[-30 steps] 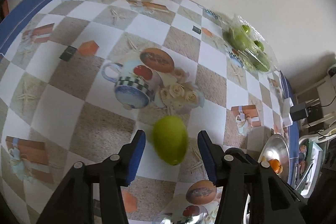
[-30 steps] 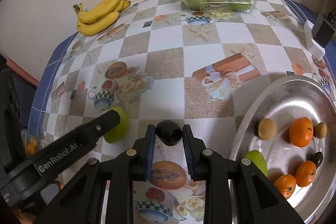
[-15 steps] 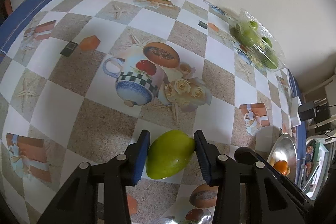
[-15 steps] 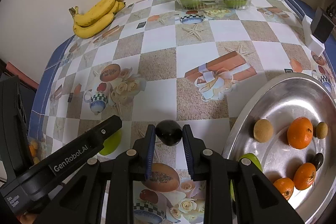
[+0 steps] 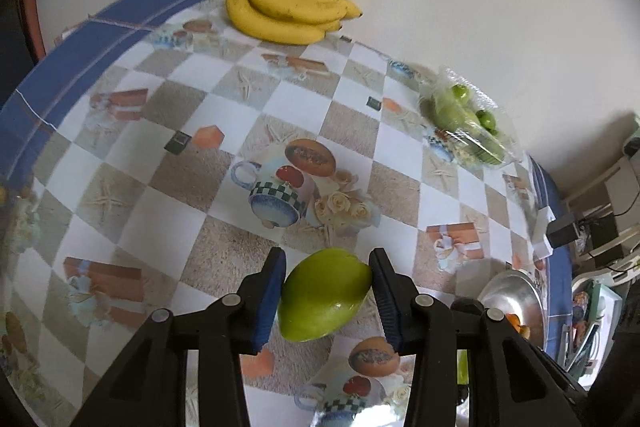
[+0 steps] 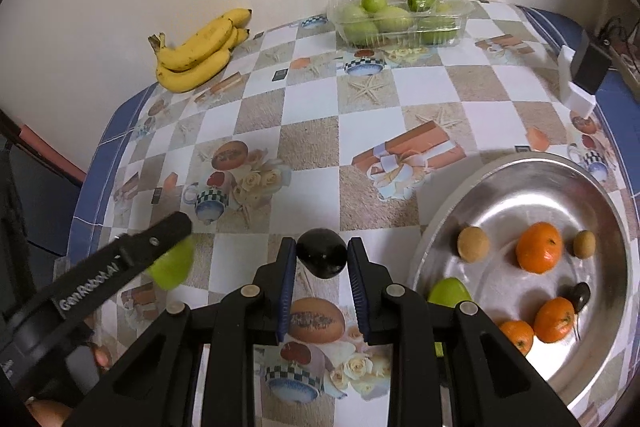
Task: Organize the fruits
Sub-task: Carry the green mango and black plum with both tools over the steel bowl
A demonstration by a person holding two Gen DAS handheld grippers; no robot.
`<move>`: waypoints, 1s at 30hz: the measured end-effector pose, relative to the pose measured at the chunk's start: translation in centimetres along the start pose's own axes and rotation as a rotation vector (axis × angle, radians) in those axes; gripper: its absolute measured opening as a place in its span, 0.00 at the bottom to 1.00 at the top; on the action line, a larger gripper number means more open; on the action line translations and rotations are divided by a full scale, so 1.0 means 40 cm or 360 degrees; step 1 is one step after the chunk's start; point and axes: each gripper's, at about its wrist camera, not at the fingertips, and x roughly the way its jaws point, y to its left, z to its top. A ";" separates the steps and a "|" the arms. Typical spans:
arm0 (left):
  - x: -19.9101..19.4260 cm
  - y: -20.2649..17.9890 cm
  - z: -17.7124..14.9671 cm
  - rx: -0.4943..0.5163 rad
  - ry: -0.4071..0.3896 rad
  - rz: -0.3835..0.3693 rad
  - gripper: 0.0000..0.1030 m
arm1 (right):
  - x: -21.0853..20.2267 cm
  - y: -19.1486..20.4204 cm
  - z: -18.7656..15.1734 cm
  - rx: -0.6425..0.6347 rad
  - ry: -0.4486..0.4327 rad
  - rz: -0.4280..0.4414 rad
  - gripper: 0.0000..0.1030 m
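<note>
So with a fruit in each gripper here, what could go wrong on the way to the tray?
1. The left gripper pinches the green mango across its smooth, rounded sides; it may slip or rotate out.
2. The right gripper holds the dark fruit only at its fingertips, so a jolt could drop it.
3. The tray already holds oranges and small fruits; a dropped one could knock or scatter them.
</note>
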 end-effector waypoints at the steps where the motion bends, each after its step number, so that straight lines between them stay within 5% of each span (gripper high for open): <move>1: -0.009 -0.005 -0.005 0.0009 -0.0008 0.0000 0.45 | -0.009 -0.004 -0.006 0.0004 -0.0004 -0.0001 0.26; 16: -0.047 -0.099 -0.064 0.0125 -0.0010 -0.0020 0.45 | -0.097 -0.126 -0.038 0.0066 -0.0047 -0.0083 0.26; 30: 0.001 -0.363 -0.188 0.0528 0.0116 -0.0194 0.45 | -0.131 -0.352 -0.039 0.0302 -0.0046 -0.0263 0.27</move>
